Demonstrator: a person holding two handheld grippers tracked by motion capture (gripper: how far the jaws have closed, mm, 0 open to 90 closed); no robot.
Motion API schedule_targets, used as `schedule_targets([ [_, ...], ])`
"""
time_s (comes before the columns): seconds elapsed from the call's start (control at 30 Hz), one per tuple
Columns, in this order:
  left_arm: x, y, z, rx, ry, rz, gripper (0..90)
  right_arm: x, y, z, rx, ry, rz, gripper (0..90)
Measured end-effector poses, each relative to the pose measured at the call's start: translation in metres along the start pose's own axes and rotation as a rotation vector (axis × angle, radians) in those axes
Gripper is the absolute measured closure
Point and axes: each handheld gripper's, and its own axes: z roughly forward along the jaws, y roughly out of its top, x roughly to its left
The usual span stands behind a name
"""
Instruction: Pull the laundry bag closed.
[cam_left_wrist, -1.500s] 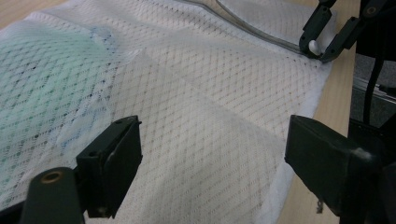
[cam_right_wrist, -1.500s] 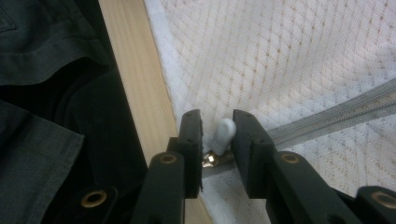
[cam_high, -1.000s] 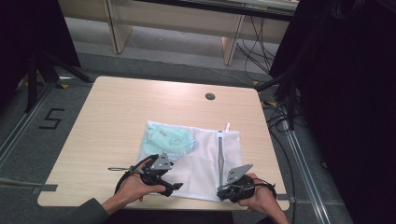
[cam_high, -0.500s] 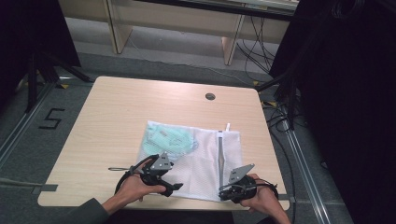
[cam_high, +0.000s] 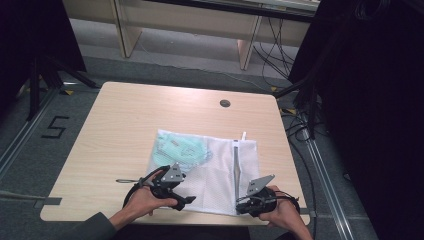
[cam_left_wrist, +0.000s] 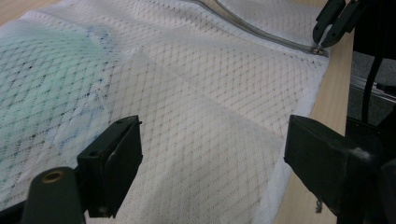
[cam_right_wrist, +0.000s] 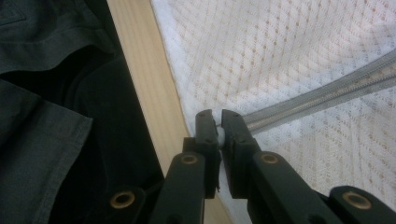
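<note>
A white mesh bag (cam_high: 216, 172) lies flat on the wooden table (cam_high: 125, 120), with a pale green item (cam_high: 179, 149) inside its left part. A grey zipper (cam_high: 235, 167) runs along the bag's right side toward the near edge. My right gripper (cam_high: 240, 204) is at the zipper's near end, shut on the zipper pull (cam_right_wrist: 218, 134). My left gripper (cam_high: 184, 194) rests over the bag's near left corner. In the left gripper view it (cam_left_wrist: 210, 163) stands wide open above the mesh (cam_left_wrist: 196, 93), with the green item (cam_left_wrist: 42, 79) to its left.
The table's near edge (cam_right_wrist: 149, 84) runs just beside the right gripper, with the person's dark clothing (cam_right_wrist: 56, 116) beyond it. A round cable port (cam_high: 225, 103) sits at the table's back. Cables and desk legs (cam_high: 280, 45) stand on the floor behind.
The right hand has slid slightly toward the table's near edge. The left hand and the bag look unchanged.
</note>
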Motion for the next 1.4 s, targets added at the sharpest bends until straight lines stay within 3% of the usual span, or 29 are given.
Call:
schedule_targets([
  [0.07, -0.002, -0.001, 0.002, -0.004, -0.006, -0.015, 18.6, 0.000, 0.001, 0.000, 0.002, 0.001, 0.001, 86.4],
  [0.3, -0.016, 0.002, 0.009, 0.008, -0.050, 0.009, 22.1, 0.001, 0.003, -0.003, -0.009, -0.015, 0.006, 86.5],
  [0.33, -0.022, 0.004, 0.014, -0.022, -0.109, 0.030, 22.7, 0.001, 0.004, -0.006, -0.017, -0.013, 0.003, 86.5],
  [0.37, -0.022, 0.004, 0.014, -0.022, -0.109, 0.030, 22.8, 0.001, 0.005, -0.006, -0.024, -0.021, 0.004, 86.5],
  [0.4, -0.029, 0.007, 0.019, -0.041, -0.125, 0.064, 23.1, 0.000, 0.005, -0.006, -0.029, -0.018, -0.009, 86.5],
  [0.6, -0.042, 0.015, 0.033, -0.016, -0.138, 0.115, 24.4, -0.001, 0.005, -0.008, -0.035, -0.021, 0.010, 86.5],
  [0.8, -0.055, 0.020, 0.050, -0.009, -0.159, 0.128, 31.2, -0.003, 0.006, -0.012, -0.053, -0.031, 0.020, 86.5],
  [0.87, -0.057, 0.022, 0.054, -0.008, -0.152, 0.161, 33.1, -0.003, 0.007, -0.011, -0.055, -0.033, 0.016, 86.5],
  [0.9, -0.060, 0.022, 0.058, -0.027, -0.158, 0.150, 34.2, -0.004, 0.007, -0.012, -0.057, -0.033, 0.011, 86.5],
  [1.03, -0.062, 0.026, 0.069, -0.012, -0.160, 0.170, 40.1, -0.003, 0.007, -0.013, -0.059, -0.036, 0.030, 86.5],
  [1.1, -0.064, 0.026, 0.075, -0.015, -0.171, 0.153, 41.1, -0.004, 0.007, -0.014, -0.066, -0.040, 0.026, 86.4],
  [1.13, -0.063, 0.026, 0.077, -0.006, -0.173, 0.167, 41.1, -0.004, 0.007, -0.014, -0.066, -0.040, 0.026, 86.4],
  [1.17, -0.066, 0.026, 0.080, -0.024, -0.184, 0.154, 42.3, -0.003, 0.007, -0.015, -0.068, -0.039, 0.033, 86.5],
  [1.2, -0.067, 0.026, 0.081, -0.018, -0.171, 0.183, 42.4, -0.003, 0.007, -0.015, -0.069, -0.042, 0.042, 86.5],
  [1.4, -0.072, 0.029, 0.088, -0.025, -0.135, 0.218, 52.2, -0.003, 0.007, -0.015, -0.071, -0.042, 0.042, 86.5],
])
